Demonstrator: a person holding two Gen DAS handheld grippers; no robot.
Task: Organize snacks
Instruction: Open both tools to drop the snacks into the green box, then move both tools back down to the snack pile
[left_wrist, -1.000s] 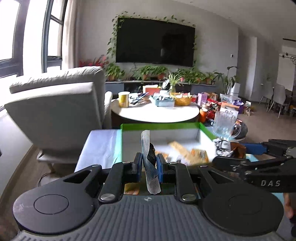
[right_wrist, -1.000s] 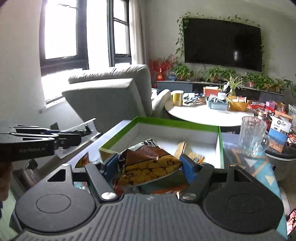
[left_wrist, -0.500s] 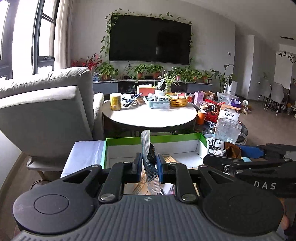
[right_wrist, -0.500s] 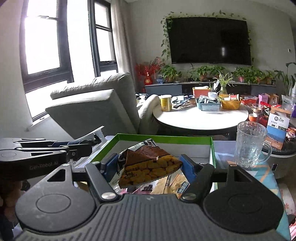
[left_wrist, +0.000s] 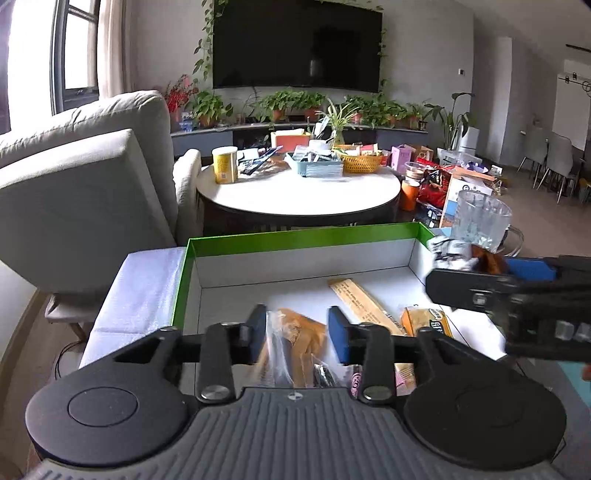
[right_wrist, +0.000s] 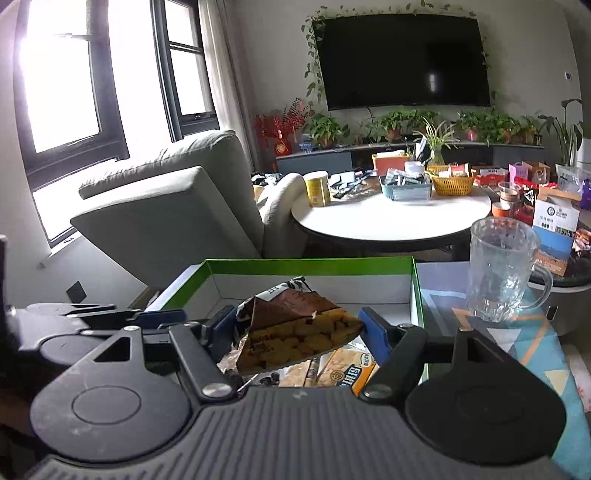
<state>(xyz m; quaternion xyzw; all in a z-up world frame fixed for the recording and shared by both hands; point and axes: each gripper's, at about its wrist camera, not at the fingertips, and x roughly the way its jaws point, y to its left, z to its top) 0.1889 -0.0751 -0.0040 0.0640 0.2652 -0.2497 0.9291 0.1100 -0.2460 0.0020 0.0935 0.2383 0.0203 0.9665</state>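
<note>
A green-rimmed white box (left_wrist: 295, 242) sits in front of me; it also shows in the right wrist view (right_wrist: 310, 266). My left gripper (left_wrist: 297, 334) is open over the box, with a clear and orange snack packet (left_wrist: 295, 339) loose between its jaws. A long tan packet (left_wrist: 360, 302) and a yellow biscuit pack (left_wrist: 428, 321) lie in the box. My right gripper (right_wrist: 299, 332) is shut on a brown chip bag (right_wrist: 295, 328) above the box. The right gripper also shows at the right of the left wrist view (left_wrist: 517, 295).
A glass mug (right_wrist: 498, 269) stands on the patterned cloth right of the box. A grey armchair (left_wrist: 74, 192) is at the left. A round white table (left_wrist: 299, 192) with a yellow can and baskets stands behind the box.
My left gripper has opened and let go of its packet, which now sits loose in the box. The right gripper still holds the chip bag and has moved slightly.
</note>
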